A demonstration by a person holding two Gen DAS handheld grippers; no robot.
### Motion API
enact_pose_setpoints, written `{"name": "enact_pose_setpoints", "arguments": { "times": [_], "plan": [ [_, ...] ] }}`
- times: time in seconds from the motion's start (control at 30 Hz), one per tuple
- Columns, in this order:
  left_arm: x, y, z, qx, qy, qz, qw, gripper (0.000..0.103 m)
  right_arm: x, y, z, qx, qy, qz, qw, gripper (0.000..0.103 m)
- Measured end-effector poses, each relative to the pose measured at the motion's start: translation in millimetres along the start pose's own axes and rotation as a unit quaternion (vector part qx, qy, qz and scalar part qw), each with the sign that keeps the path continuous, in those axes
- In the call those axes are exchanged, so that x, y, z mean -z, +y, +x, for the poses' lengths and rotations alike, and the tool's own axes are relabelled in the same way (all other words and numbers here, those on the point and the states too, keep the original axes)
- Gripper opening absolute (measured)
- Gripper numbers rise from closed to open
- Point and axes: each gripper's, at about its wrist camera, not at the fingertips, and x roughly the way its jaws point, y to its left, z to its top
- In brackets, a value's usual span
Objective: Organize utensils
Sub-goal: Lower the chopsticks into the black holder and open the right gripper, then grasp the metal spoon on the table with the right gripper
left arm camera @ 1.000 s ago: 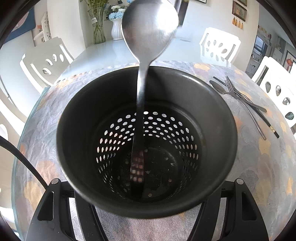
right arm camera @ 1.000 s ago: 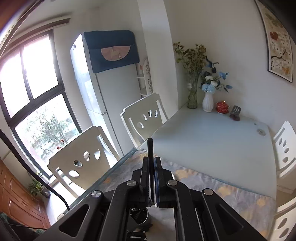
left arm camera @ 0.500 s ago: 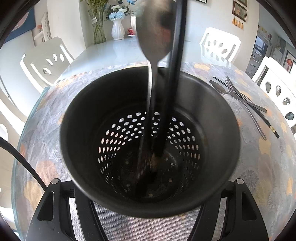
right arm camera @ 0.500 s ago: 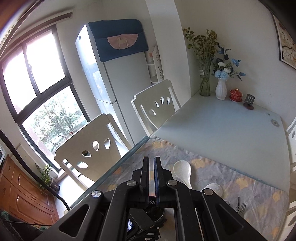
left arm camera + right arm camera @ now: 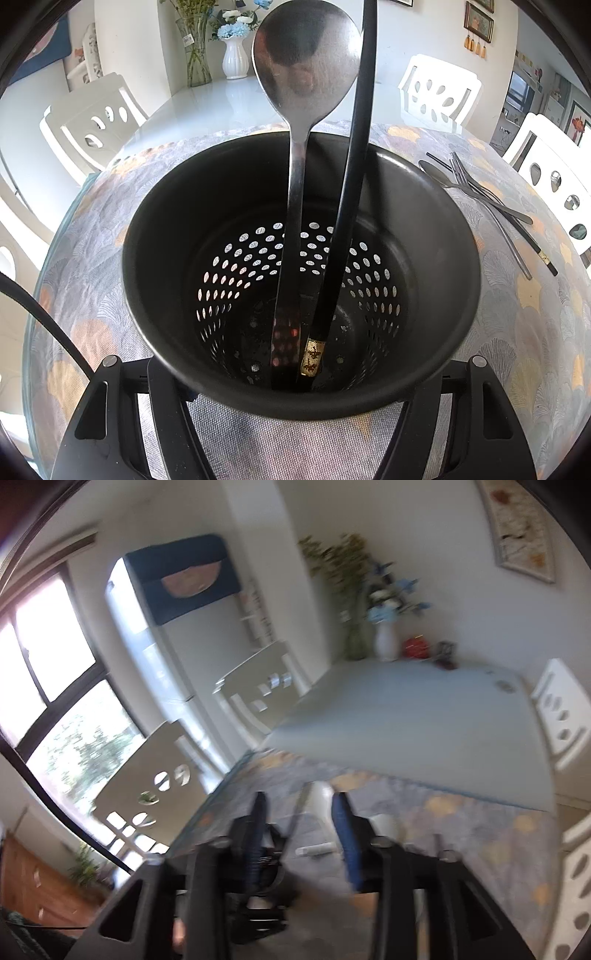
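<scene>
My left gripper (image 5: pixel 295 424) is shut on the near wall of a black perforated utensil holder (image 5: pixel 436 206), which stands on the patterned cloth. Inside it a steel spoon (image 5: pixel 303 74) stands bowl up, and a black chopstick (image 5: pixel 354 166) with a gold-banded end leans beside it. In the blurred right wrist view my right gripper (image 5: pixel 299 812) hovers over the cloth with its jaws opening. A thin dark stick shows in the gap, and neither pad presses on it. A white ceramic spoon (image 5: pixel 323 797) lies just beyond the fingers.
A steel spoon (image 5: pixel 439 175), a fork (image 5: pixel 480 195) and a black chopstick (image 5: pixel 532 240) lie together on the cloth right of the holder. White chairs (image 5: pixel 439 92) ring the table. Vases of flowers (image 5: pixel 234 55) stand at the far end by the wall.
A black chopstick has come down into the holder beside the spoon. My right gripper, shut before, now stands apart and has swung down and sideways. The left gripper has stayed put.
</scene>
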Motion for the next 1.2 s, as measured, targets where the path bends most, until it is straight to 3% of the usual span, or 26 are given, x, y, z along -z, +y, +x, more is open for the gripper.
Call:
{"name": "enact_pose_setpoints", "arguments": {
  "times": [0.03, 0.07, 0.1, 0.17, 0.3, 0.5, 0.63, 0.67, 0.73, 0.8, 0.87, 1.0, 1.2],
  "plan": [
    [0.0, 0.1, 0.0, 0.000, 0.000, 0.000, 1.0000, 0.069, 3.4, -6.7, -11.5, 0.019, -0.013, 0.005, 1.000, 0.071],
    [0.0, 0.0, 0.0, 0.000, 0.000, 0.000, 1.0000, 0.069, 7.7, -15.3, -23.4, 0.037, -0.025, 0.012, 0.999, 0.086],
    [0.2, 0.7, -0.1, 0.000, 0.000, 0.000, 1.0000, 0.069, 10.1, -21.8, -30.0, 0.050, -0.031, 0.019, 0.998, 0.092],
    [0.2, 0.0, 0.1, 0.001, 0.000, -0.001, 1.0000, 0.069, 20.7, -42.8, -43.5, 0.086, -0.034, 0.039, 0.995, 0.092],
    [0.8, 3.1, 0.3, 0.011, 0.000, -0.008, 0.9999, 0.069, 50.0, -92.1, -46.6, 0.133, 0.003, 0.098, 0.986, 0.092],
    [0.4, 0.1, 3.1, 0.004, 0.002, -0.002, 1.0000, 0.069, 95.6, -153.8, -19.9, 0.132, 0.064, 0.163, 0.976, 0.092],
    [-0.1, -2.8, 2.6, 0.001, 0.003, -0.001, 1.0000, 0.069, 109.2, -163.1, 14.2, 0.127, 0.085, 0.154, 0.976, 0.092],
    [0.0, -2.5, 2.6, 0.003, 0.002, -0.002, 1.0000, 0.069, 112.3, -164.5, 28.3, 0.130, 0.098, 0.144, 0.976, 0.091],
    [0.2, -1.9, 2.9, 0.008, 0.003, -0.004, 1.0000, 0.069, 117.6, -164.1, 56.3, 0.139, 0.127, 0.127, 0.974, 0.080],
    [-0.1, -2.2, 3.2, 0.009, 0.004, -0.004, 0.9999, 0.070, 124.5, -165.9, 85.0, 0.128, 0.162, 0.117, 0.971, 0.055],
    [-0.1, -2.8, 3.0, 0.008, 0.004, -0.002, 1.0000, 0.070, 133.1, -169.8, 112.5, 0.112, 0.196, 0.114, 0.967, 0.048],
    [0.1, -3.3, 2.6, 0.007, 0.004, -0.002, 1.0000, 0.070, 132.1, -168.0, 144.6, 0.071, 0.210, 0.102, 0.970, 0.048],
    [0.0, -2.5, 2.6, 0.007, 0.003, -0.002, 1.0000, 0.070, 112.6, -145.2, 180.6, 0.022, 0.228, 0.017, 0.973, 0.048]
  ]
}}
